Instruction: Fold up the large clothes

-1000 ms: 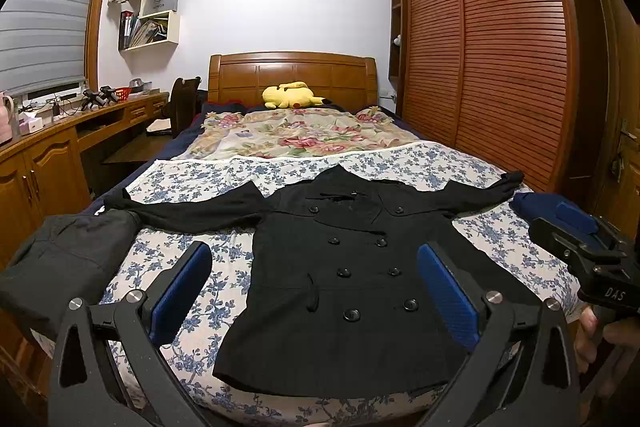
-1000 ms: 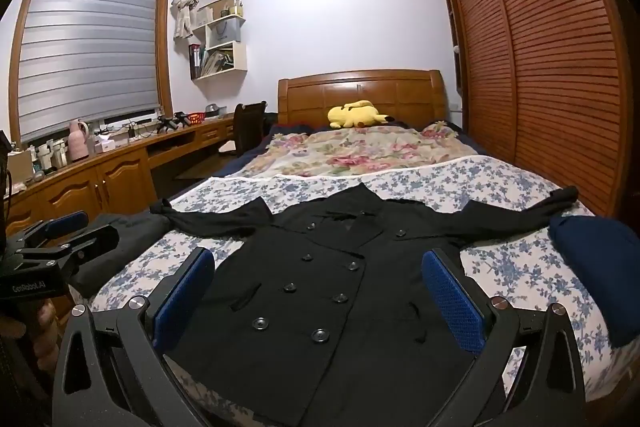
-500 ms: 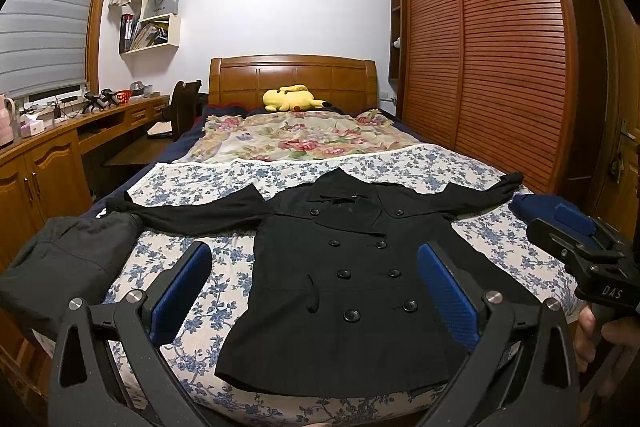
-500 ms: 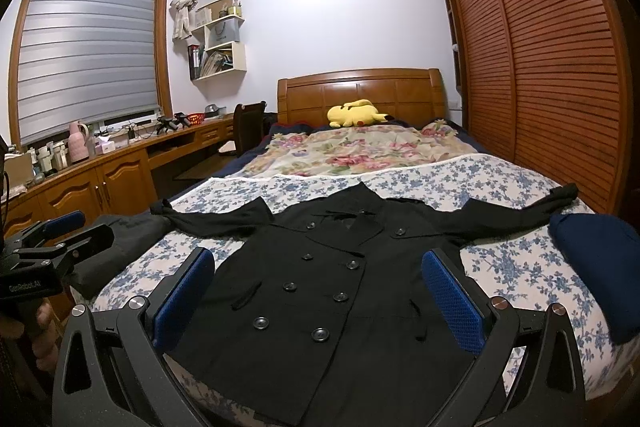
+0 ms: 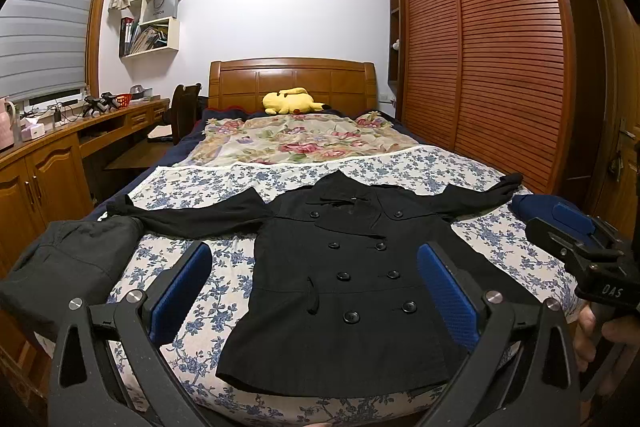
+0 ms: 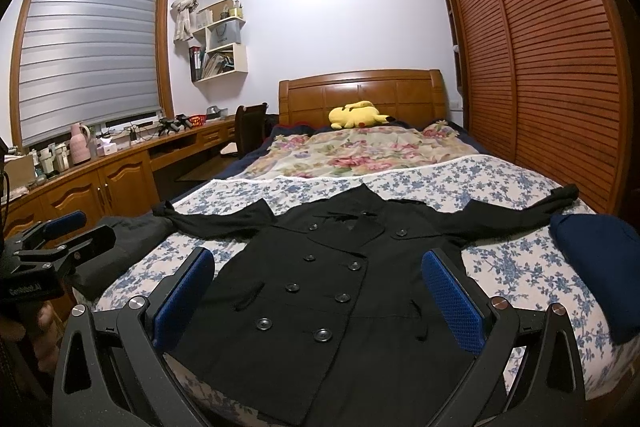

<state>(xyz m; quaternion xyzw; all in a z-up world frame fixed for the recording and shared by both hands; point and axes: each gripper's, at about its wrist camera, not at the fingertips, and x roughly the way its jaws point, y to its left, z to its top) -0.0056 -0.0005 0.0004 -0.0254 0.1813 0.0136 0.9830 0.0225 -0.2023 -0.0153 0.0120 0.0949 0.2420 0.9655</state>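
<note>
A black double-breasted coat point(image 5: 340, 287) point(image 6: 320, 283) lies face up and flat on the bed, sleeves spread out to both sides, hem toward me. My left gripper point(image 5: 314, 293) hovers open above the coat's lower half, nothing between its blue pads. My right gripper point(image 6: 318, 295) is open too, held over the coat's hem area. In the left wrist view the right gripper point(image 5: 576, 239) shows at the right edge in a hand; in the right wrist view the left gripper point(image 6: 52, 239) shows at the left edge.
A folded dark grey garment point(image 5: 68, 263) lies at the bed's left corner, a folded navy garment point(image 6: 596, 259) at the right. The bed point(image 5: 440, 167) has a floral blue sheet; a yellow plush point(image 5: 290, 101) rests by the headboard. Desk cabinets left, slatted wardrobe doors right.
Both views have drifted slightly, so the coat sits a little lower and nearer in frame. The coat itself and the gripper openings have not changed.
</note>
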